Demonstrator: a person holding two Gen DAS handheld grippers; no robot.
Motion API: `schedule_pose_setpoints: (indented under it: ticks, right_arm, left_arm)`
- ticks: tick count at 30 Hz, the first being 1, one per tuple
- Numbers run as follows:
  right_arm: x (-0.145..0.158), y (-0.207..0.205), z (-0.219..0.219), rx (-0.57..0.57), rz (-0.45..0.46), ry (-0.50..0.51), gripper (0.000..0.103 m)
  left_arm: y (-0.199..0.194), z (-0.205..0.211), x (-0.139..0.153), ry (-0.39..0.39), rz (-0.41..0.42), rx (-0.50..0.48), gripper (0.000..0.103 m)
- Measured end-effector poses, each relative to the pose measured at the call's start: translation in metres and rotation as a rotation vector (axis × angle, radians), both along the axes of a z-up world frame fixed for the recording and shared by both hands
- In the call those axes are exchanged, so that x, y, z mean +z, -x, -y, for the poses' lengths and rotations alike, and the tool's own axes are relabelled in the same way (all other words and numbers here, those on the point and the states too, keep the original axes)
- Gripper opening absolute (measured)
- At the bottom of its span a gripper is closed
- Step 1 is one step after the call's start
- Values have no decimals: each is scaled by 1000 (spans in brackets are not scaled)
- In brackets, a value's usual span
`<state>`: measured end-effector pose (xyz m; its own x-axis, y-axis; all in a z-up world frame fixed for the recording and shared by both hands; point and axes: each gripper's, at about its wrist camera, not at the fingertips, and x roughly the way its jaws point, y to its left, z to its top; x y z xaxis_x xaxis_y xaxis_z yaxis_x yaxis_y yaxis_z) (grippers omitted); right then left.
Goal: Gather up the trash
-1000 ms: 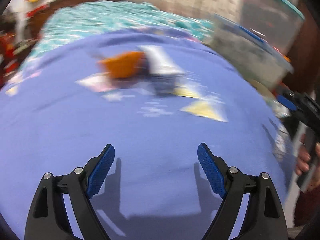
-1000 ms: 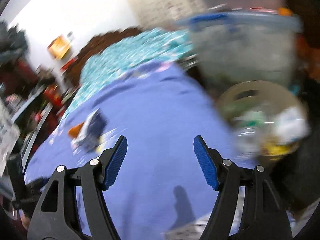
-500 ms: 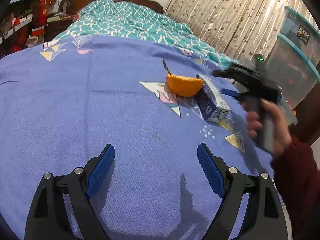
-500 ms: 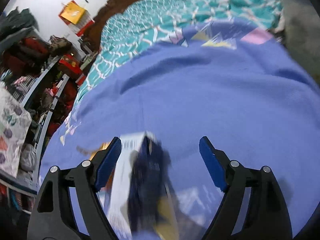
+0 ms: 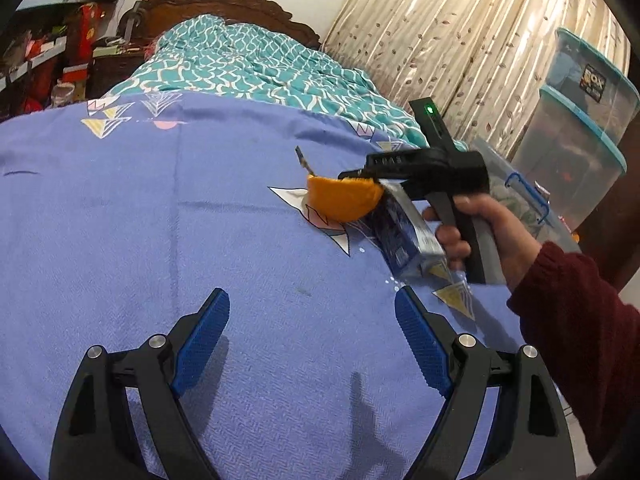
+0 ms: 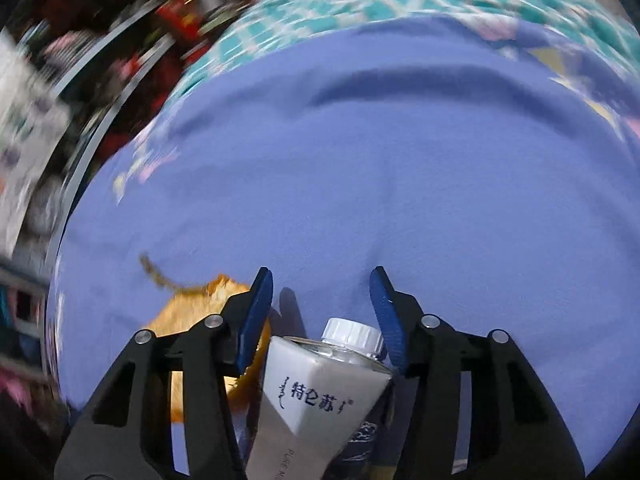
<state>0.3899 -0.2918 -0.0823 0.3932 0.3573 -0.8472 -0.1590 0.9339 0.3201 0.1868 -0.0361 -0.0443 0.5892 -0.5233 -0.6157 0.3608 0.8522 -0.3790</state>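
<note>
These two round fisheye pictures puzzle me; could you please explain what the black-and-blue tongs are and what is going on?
No robot here: a person holds a two-finger gripper in each hand, each with a camera looking along its fingers. The left view shows the left gripper open above a purple bedspread, and the person's right hand bringing the other tool over the trash. The right view shows the right gripper open around a milk carton lying on the bed, not yet clamped. An orange peel lies beside the carton.

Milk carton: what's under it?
The milk carton lies on the purple blanket, orange peel against its far end. Anything beneath the carton is hidden.
</note>
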Motion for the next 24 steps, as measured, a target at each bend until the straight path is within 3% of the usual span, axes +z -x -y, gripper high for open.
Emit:
schedule_pose_setpoints:
  ticks: [10,15,18,22,24]
  right_arm:
    - [1,69,-82,323,13,-18,51]
    - [2,112,-105,417,13,-8,51]
    - [7,130,-101,399,33,-27,52]
    - [25,152,-59,210,136,-118,68]
    - [31,165,-45,136,177,-153,69]
  left_arm:
    - [-5,-16,-2,54,-23,50,81]
    - [-5,-38,-3,146,-54,63,85]
    - [1,-50,-1,170,-64,72,85]
    - [12,-61,-1,152,-82,98,86]
    - [12,-61,-4,128,-96,102,87]
